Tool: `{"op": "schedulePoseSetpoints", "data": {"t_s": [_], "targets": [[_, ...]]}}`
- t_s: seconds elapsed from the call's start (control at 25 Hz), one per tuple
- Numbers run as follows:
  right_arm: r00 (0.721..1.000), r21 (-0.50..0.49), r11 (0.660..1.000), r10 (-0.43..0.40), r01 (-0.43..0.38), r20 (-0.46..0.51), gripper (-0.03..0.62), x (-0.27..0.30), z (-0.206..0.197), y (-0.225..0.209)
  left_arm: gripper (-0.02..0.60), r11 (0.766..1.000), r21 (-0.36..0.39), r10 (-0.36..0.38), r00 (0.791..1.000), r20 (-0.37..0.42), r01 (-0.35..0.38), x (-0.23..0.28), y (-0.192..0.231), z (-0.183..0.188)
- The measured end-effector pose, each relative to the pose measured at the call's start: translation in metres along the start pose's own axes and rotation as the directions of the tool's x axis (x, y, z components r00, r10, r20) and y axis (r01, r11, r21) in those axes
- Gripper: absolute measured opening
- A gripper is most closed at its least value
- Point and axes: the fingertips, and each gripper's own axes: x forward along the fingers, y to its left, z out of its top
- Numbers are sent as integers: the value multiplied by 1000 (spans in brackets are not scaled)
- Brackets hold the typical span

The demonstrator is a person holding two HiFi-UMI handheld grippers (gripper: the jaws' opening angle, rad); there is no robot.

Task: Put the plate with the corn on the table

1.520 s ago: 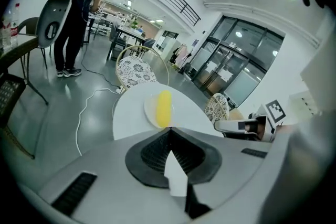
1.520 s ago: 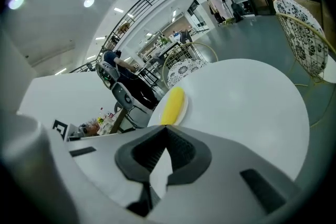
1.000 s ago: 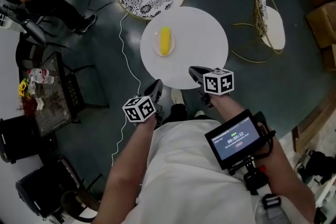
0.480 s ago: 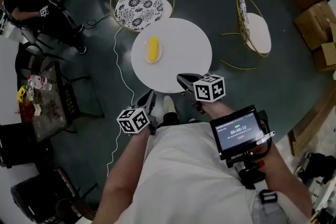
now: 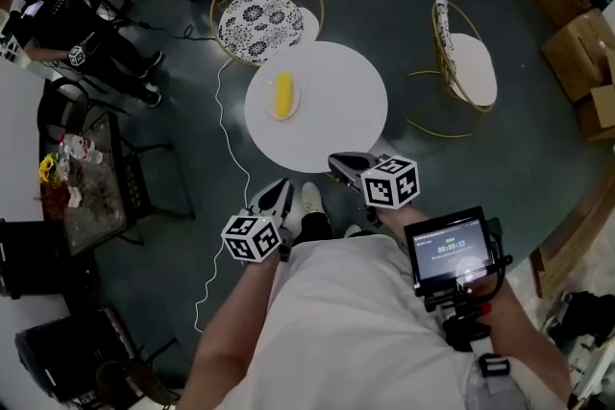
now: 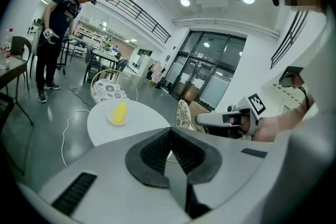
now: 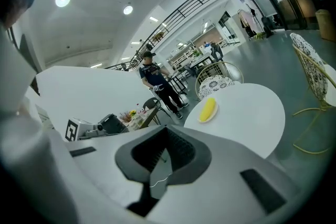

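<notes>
A small white plate [image 5: 282, 98] with a yellow corn cob [image 5: 282, 94] rests on the left part of the round white table [image 5: 336, 125]. Both grippers are held in the air near the table's close edge, well short of the plate. My left gripper [image 5: 279, 190] is off the table's near left side, shut with nothing in it. My right gripper [image 5: 340, 162] hangs over the near rim, also shut and empty. In the left gripper view the corn [image 6: 119, 112] lies ahead on the table [image 6: 142, 126]. The right gripper view shows the corn [image 7: 208, 108] on its plate.
A gold wire chair with a patterned cushion [image 5: 264, 14] stands behind the table, another chair [image 5: 468, 58] to its right. A white cable [image 5: 223, 139] runs along the floor at left. A person [image 5: 58, 14] stands far left near a cluttered side table [image 5: 82, 192]. Cardboard boxes [image 5: 577, 43] sit far right.
The table has drawn a little farther off in the head view, and both grippers have dropped back towards its near edge. Both stay shut. The plate with the corn has not moved.
</notes>
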Motion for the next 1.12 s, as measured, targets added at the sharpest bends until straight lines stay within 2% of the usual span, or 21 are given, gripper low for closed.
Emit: {"op": "schedulePoseSetpoints", "data": {"t_s": [0.32,1.12], "targets": [[1000,-22,1000,14,-14,2,6,-23,-18,18,8,999,31,-26,1000,2,26,-21,-24,-17],[999,-9,1000,26,-26,22,8,-17,-23,20,8,999,35,19,1000,8,-19,-28,-10,-8]]}}
